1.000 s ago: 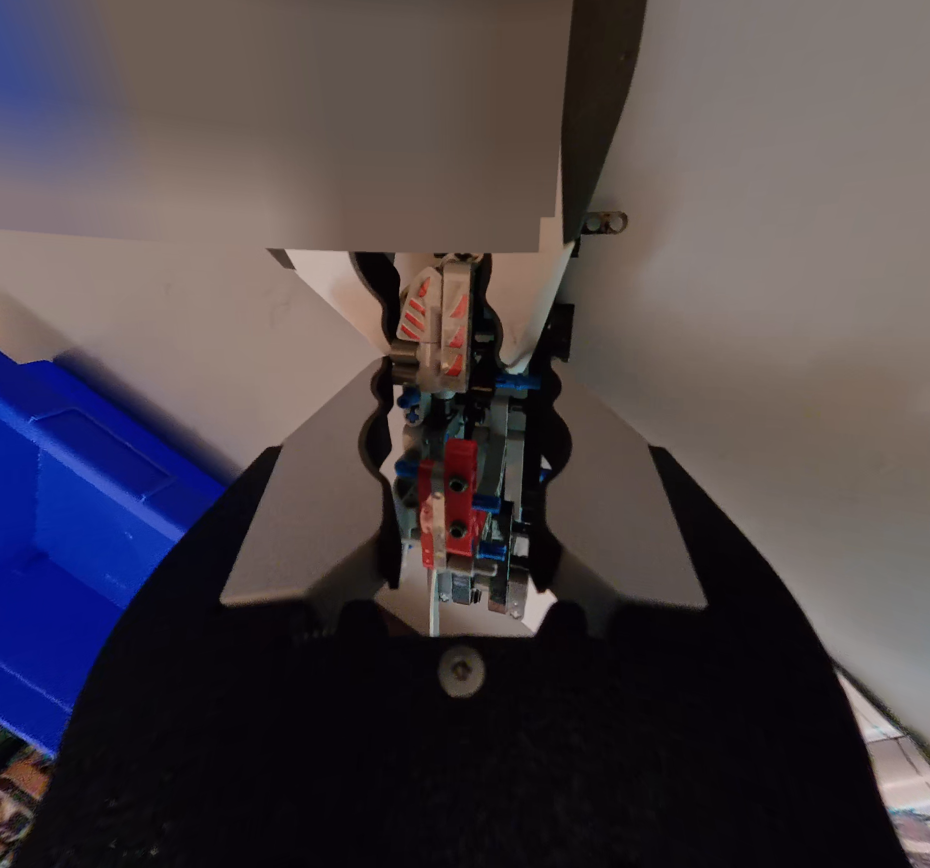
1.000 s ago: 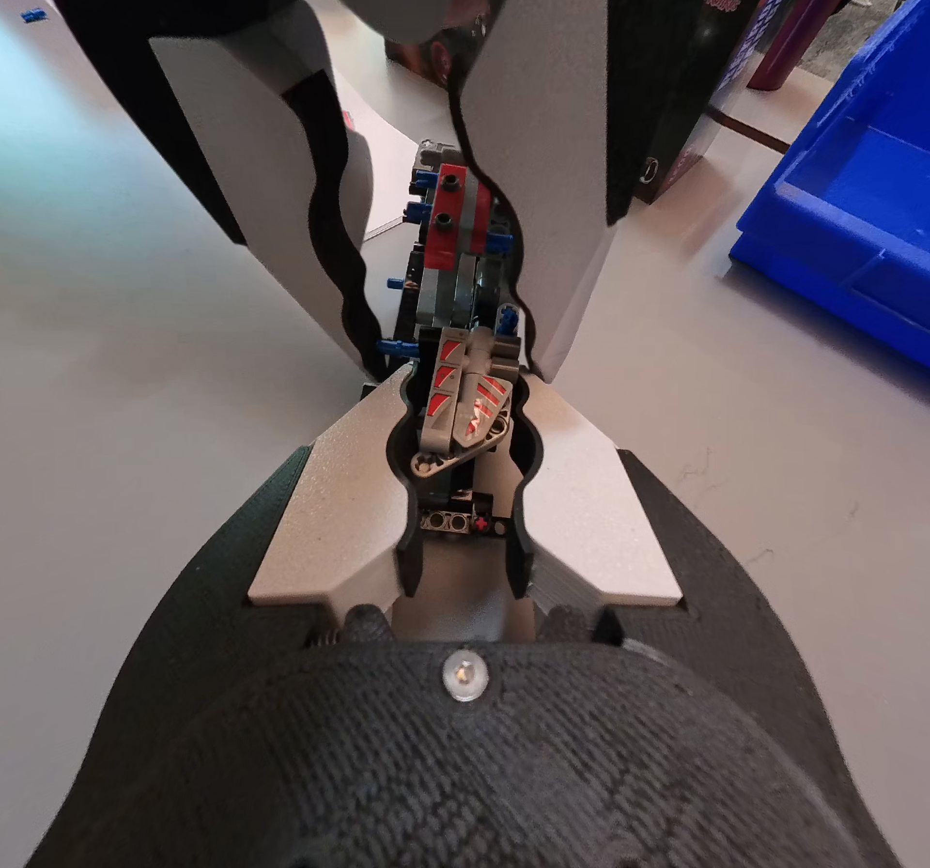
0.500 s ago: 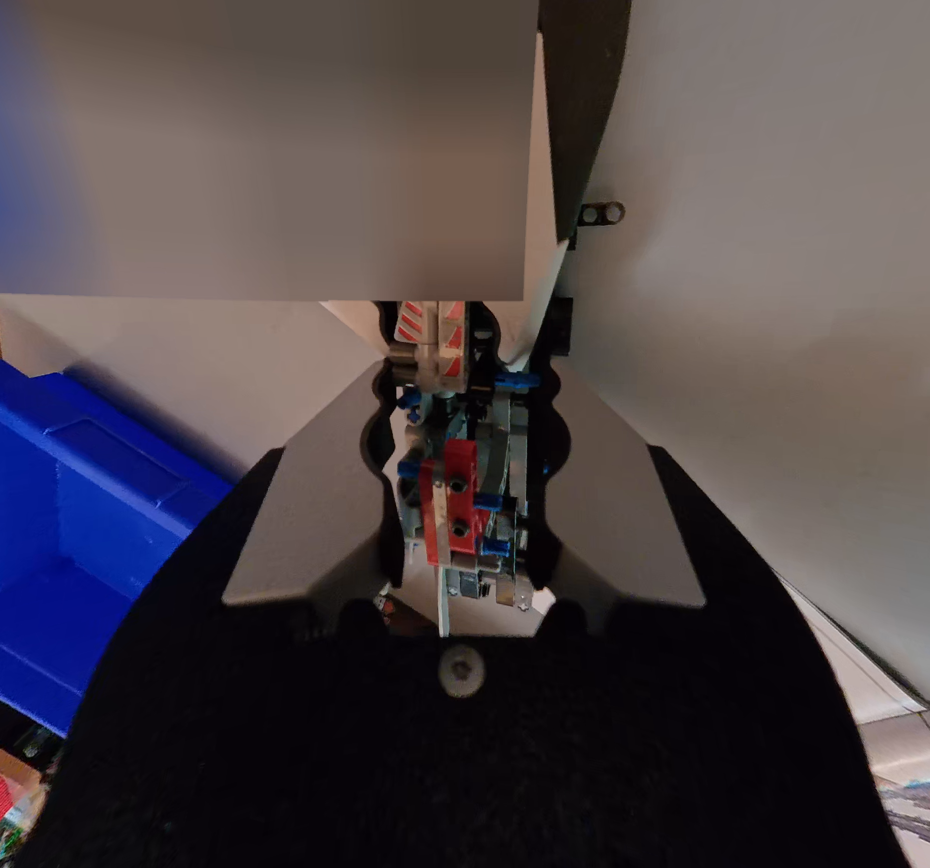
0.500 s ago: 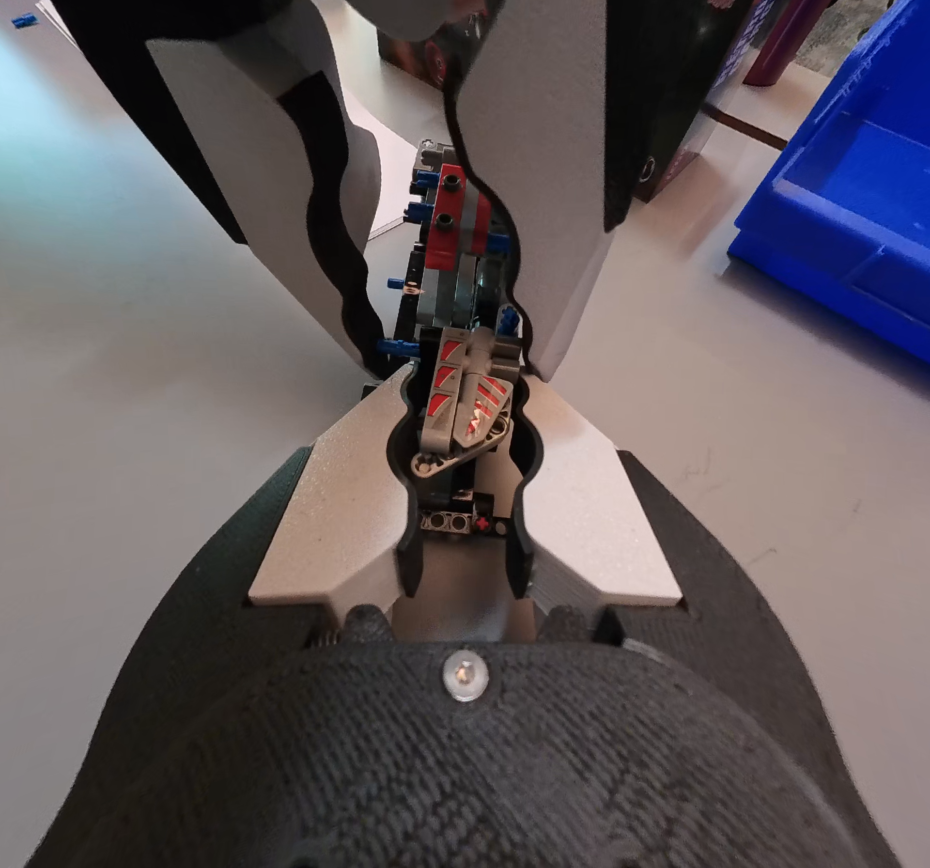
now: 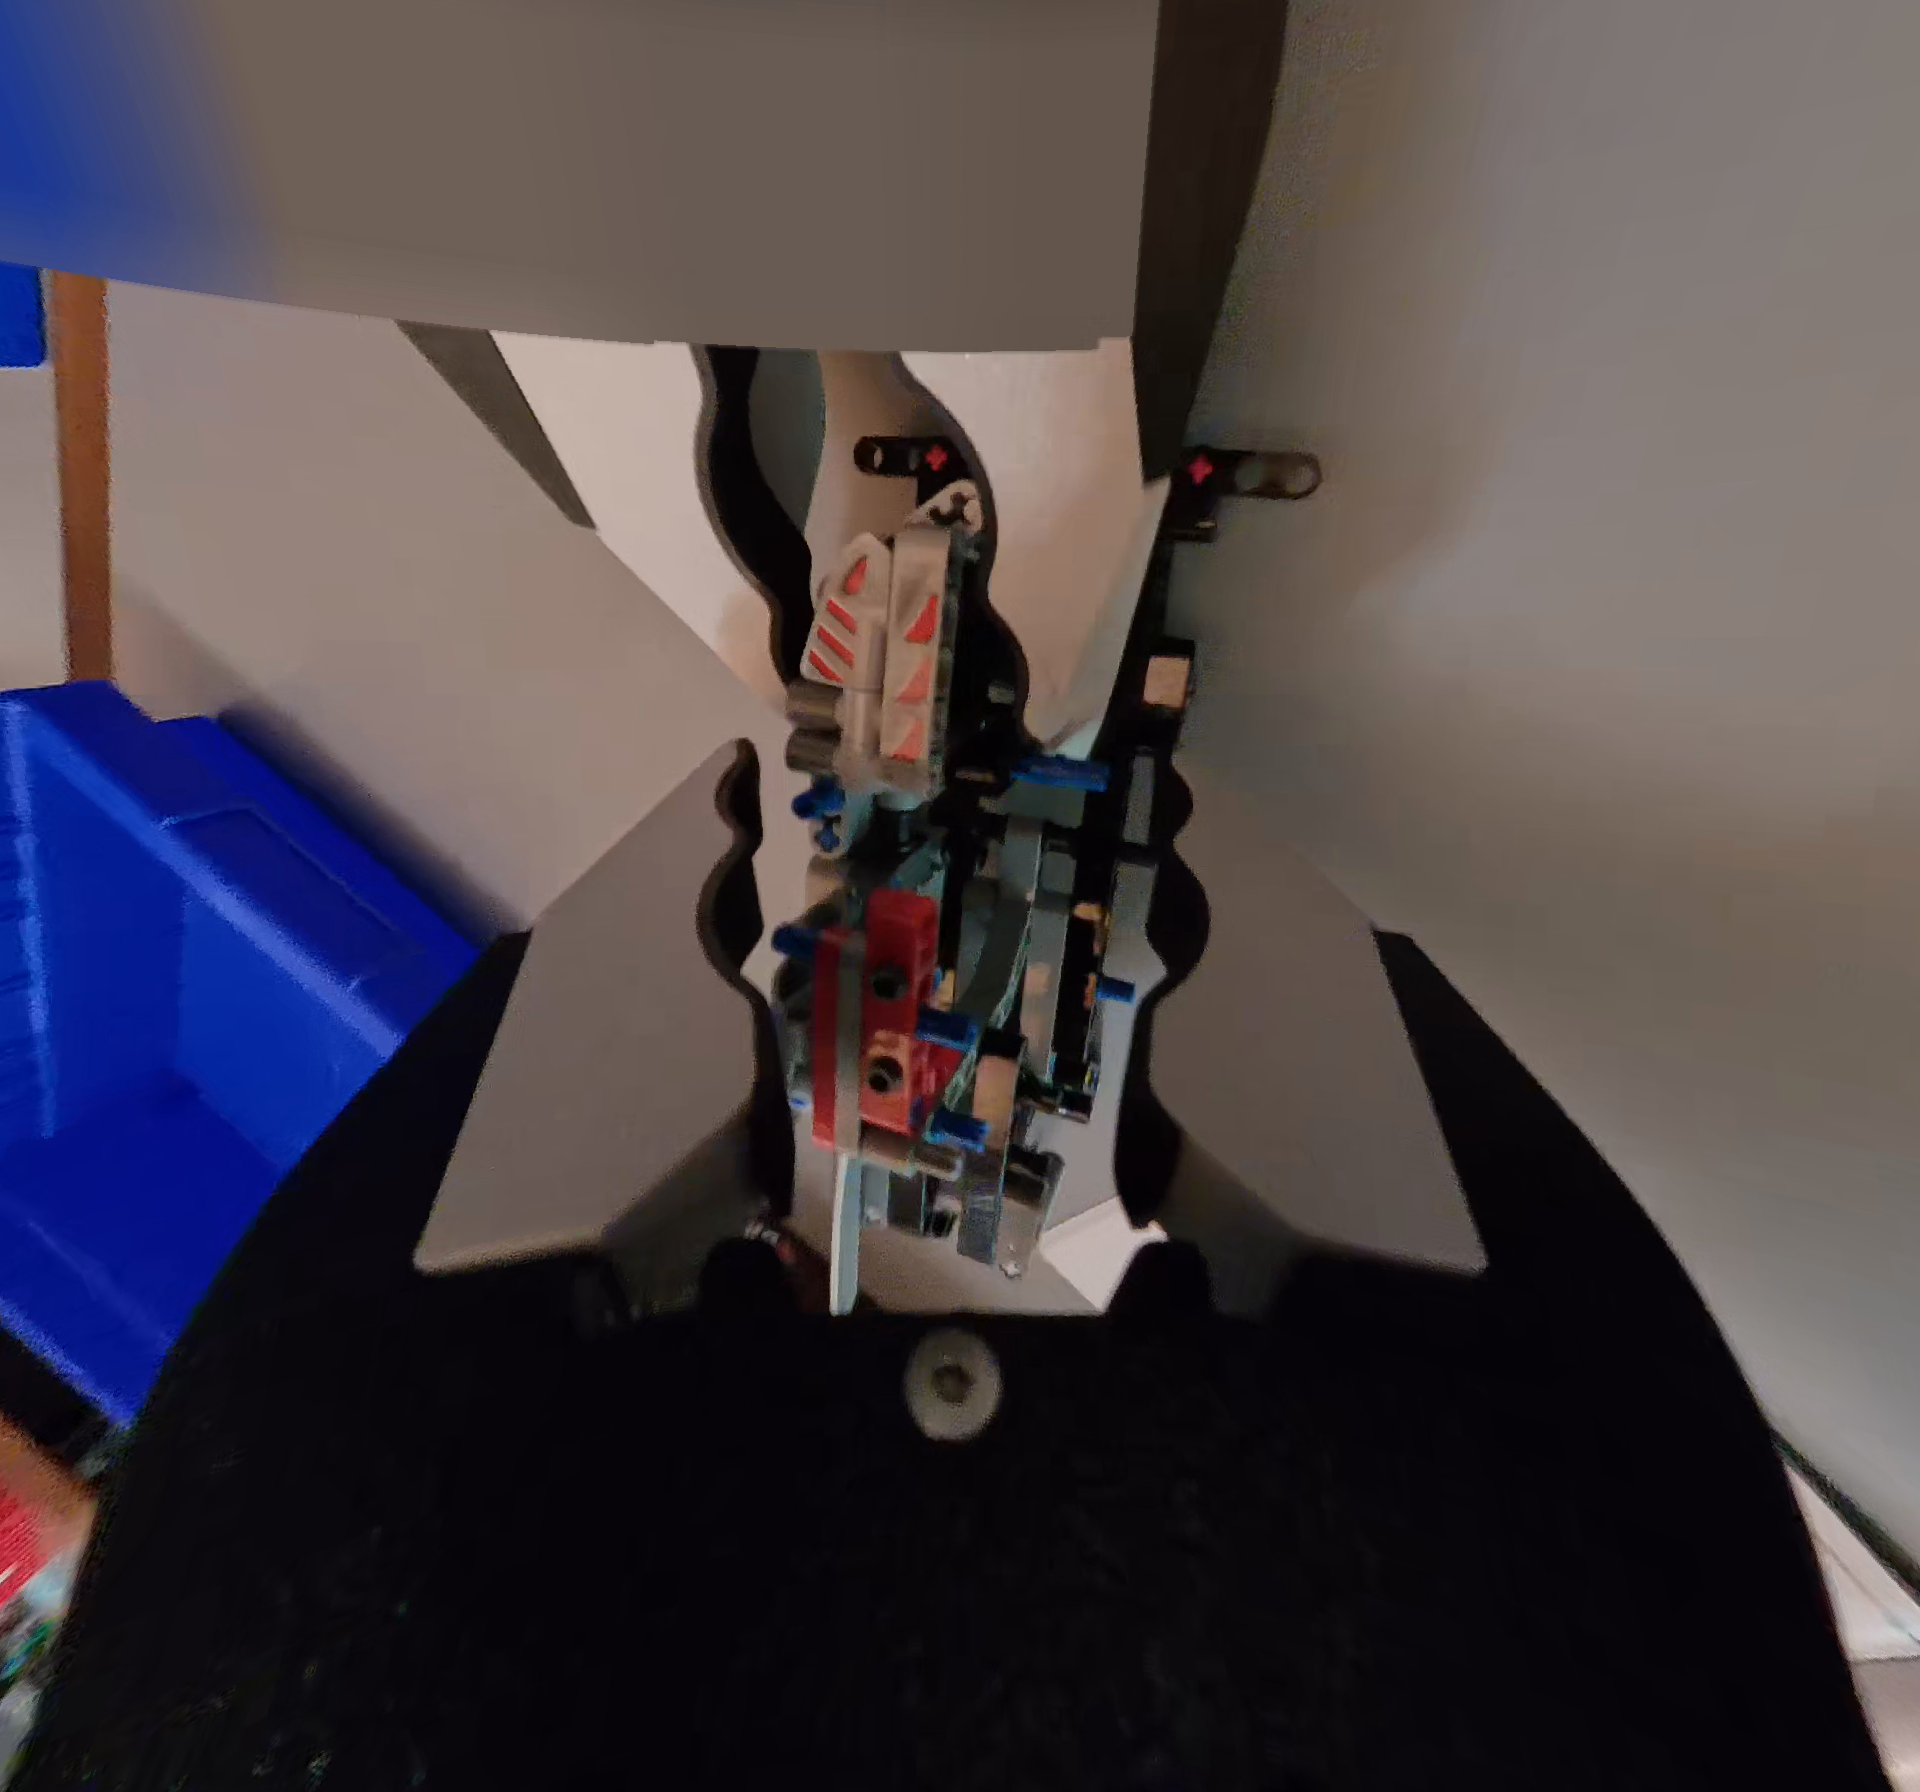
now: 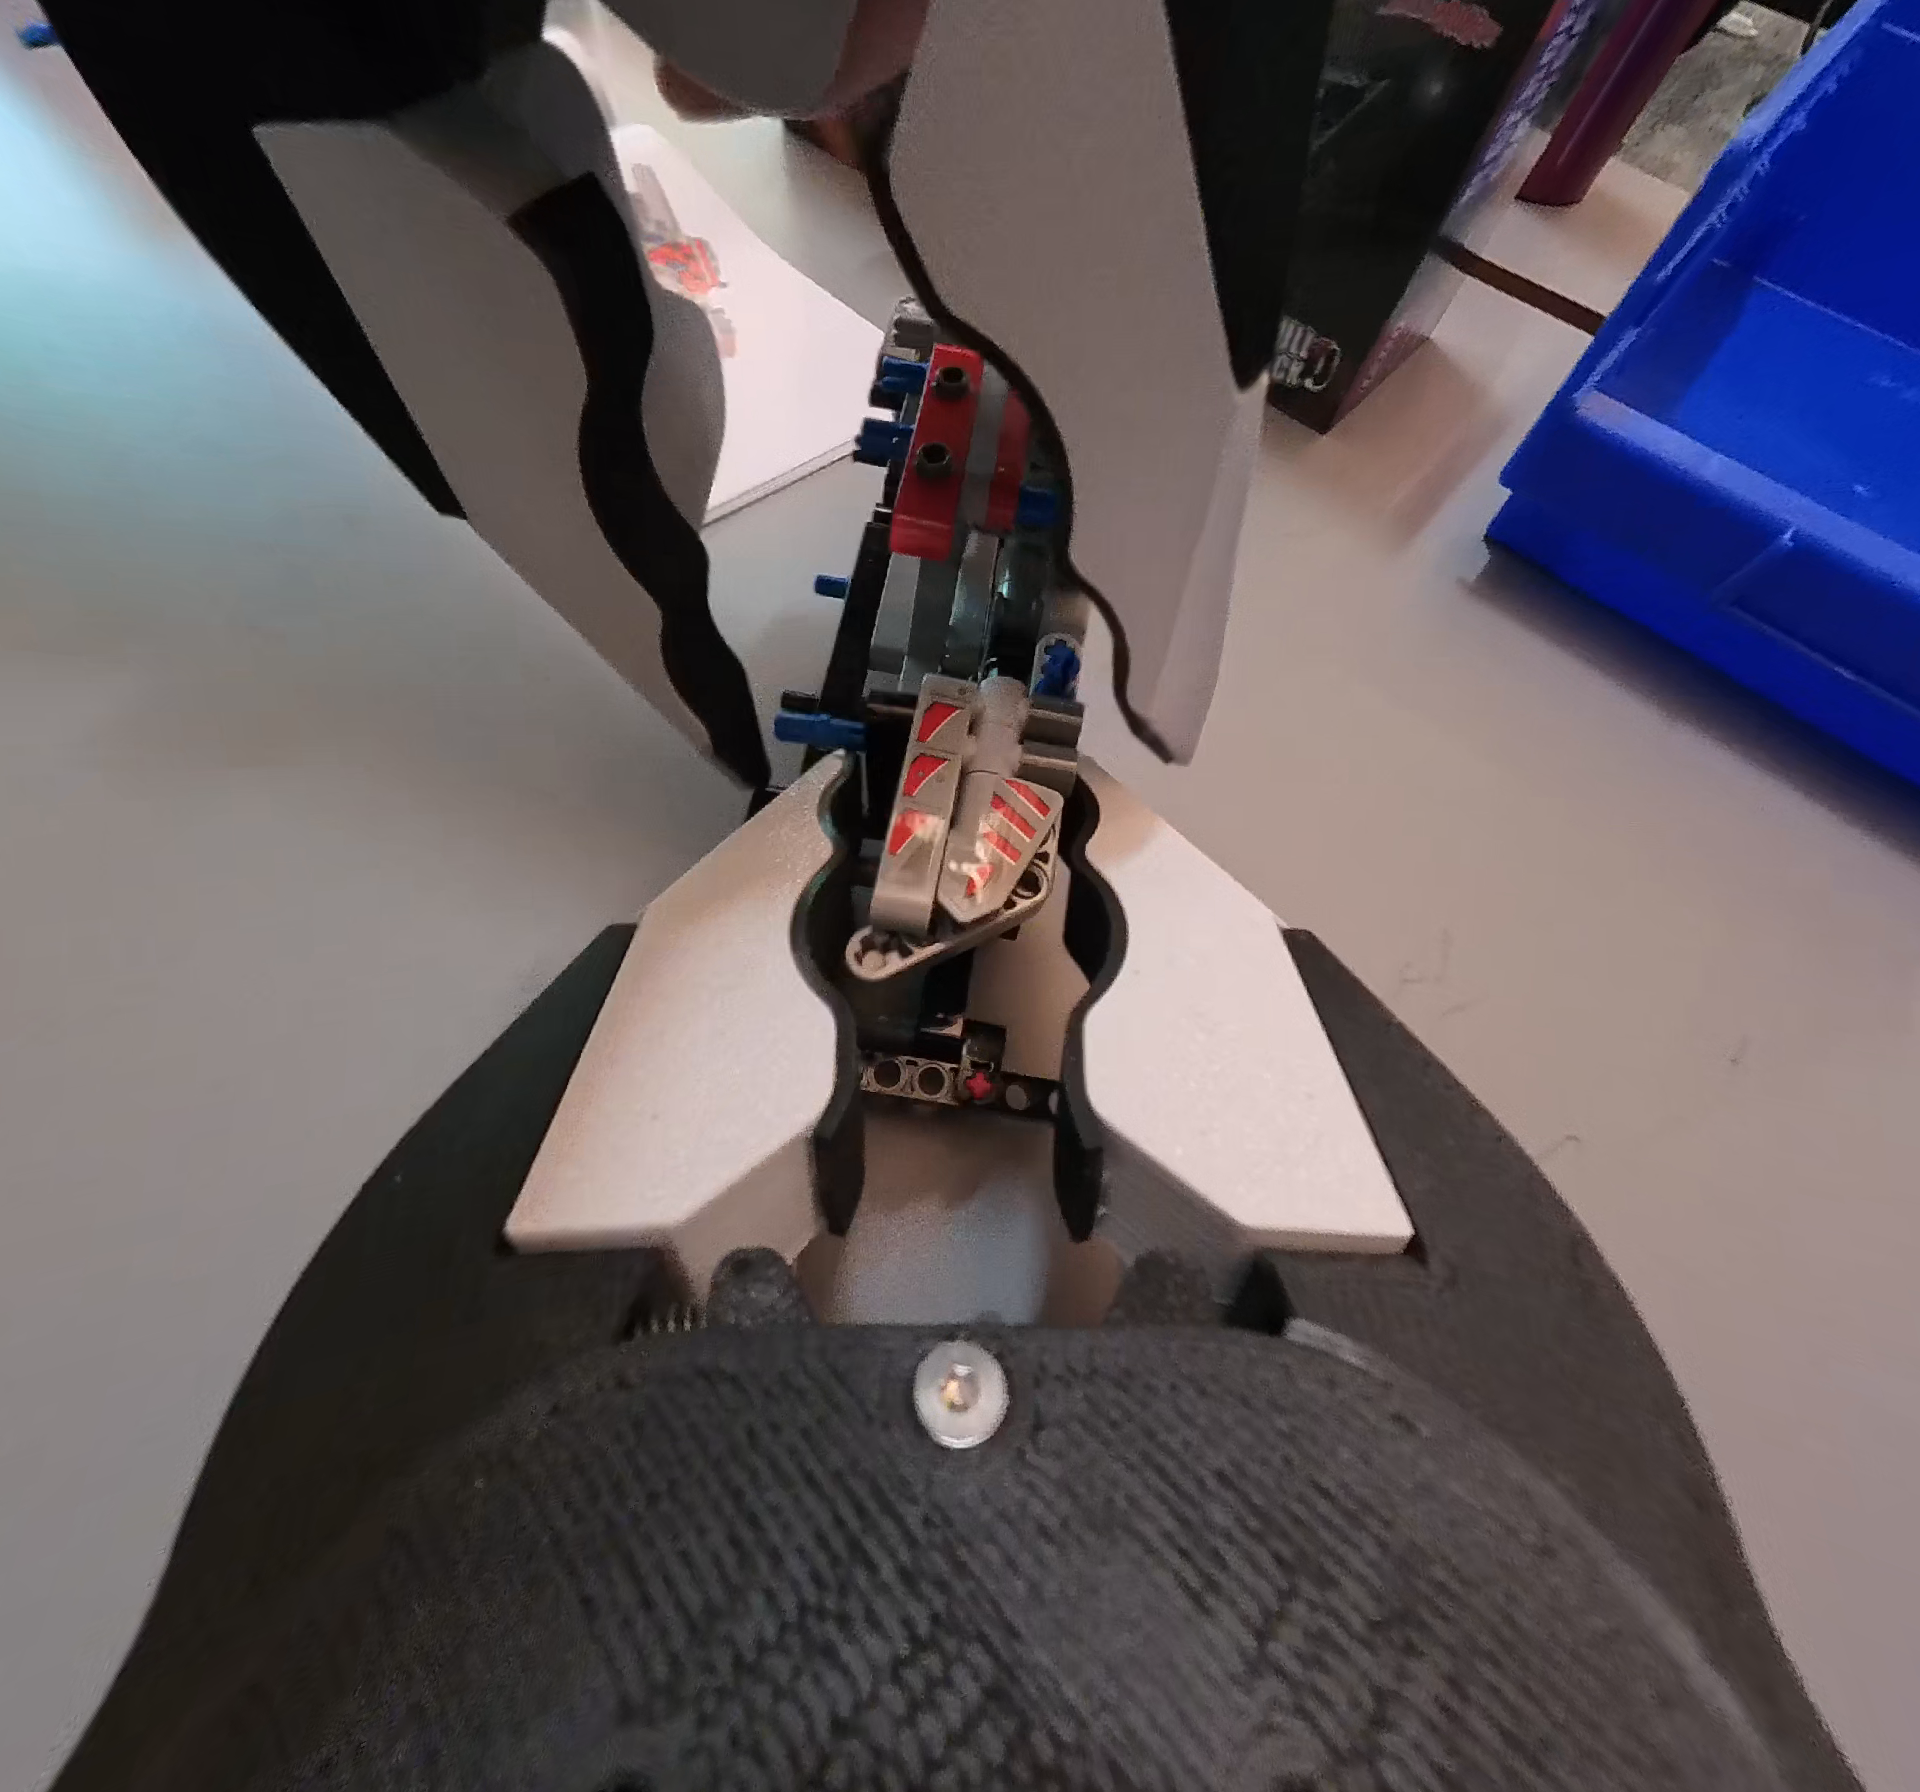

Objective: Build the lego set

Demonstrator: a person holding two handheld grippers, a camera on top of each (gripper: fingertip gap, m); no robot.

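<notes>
Compared with half a second earlier, the right claw's body covered less of the left wrist view, exposing the black beam with red axle ends [image 5: 900,457] at the far end of the lego model [image 5: 935,921]. In the right wrist view the layout was almost unchanged.

The left claw [image 5: 951,786] was narrowed around the model's red-block end, its right finger [image 5: 1247,1046] against the model's black side frame; contact on the left finger could not be confirmed, as a slim gap showed there. The right claw [image 6: 961,776] was narrowed around the opposite end, where the grey panels with red stripes [image 6: 961,807] sat between its fingers [image 6: 717,1004]; the fingers lay close along both sides of that end.

The lego model [image 6: 956,599] was held lengthwise between the two opposed claws, above the pale counter [image 6: 312,807]. Whether it touched the counter could not be determined.

A blue bin [image 6: 1745,412] stood on the counter to the right in the right wrist view, with a dark box [image 6: 1382,184] and a white sheet [image 6: 769,371] beyond the left claw [image 6: 925,755].
</notes>
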